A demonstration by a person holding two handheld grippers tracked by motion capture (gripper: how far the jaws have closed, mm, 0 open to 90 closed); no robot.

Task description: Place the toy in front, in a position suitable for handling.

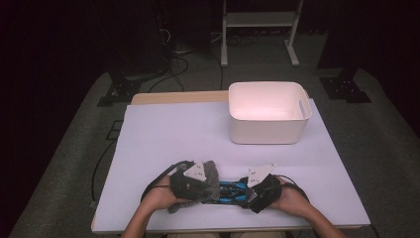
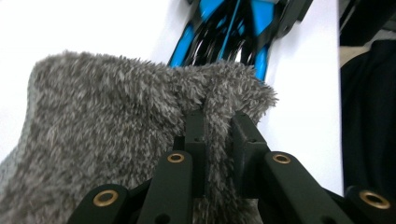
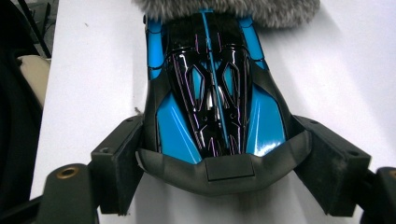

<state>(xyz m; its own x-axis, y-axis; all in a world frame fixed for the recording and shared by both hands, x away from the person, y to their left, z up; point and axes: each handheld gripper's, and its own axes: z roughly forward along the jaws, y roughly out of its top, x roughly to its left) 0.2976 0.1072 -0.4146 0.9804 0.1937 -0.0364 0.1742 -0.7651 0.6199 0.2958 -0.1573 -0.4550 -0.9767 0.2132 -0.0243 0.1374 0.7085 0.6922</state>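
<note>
A blue and black toy car [image 1: 229,191] lies on the white table [image 1: 173,134] near its front edge, between my two hands. My right gripper [image 1: 246,192] is shut on the car's rear; in the right gripper view its pads [image 3: 119,158] press both sides of the car [image 3: 210,84] at the grey tail. My left gripper [image 1: 210,188] is shut on a grey fluffy cloth [image 1: 208,173], with a fold pinched between the jaws [image 2: 219,126]. The cloth [image 2: 116,107] drapes over the car's front [image 2: 224,28], and its edge [image 3: 224,9] covers the nose.
A white plastic bin [image 1: 265,131] with a handle slot stands at the table's back right, with nothing showing inside. A wooden board edge [image 1: 173,97] shows behind the table. Cables [image 1: 171,64] and a white rack frame [image 1: 260,29] are on the floor beyond.
</note>
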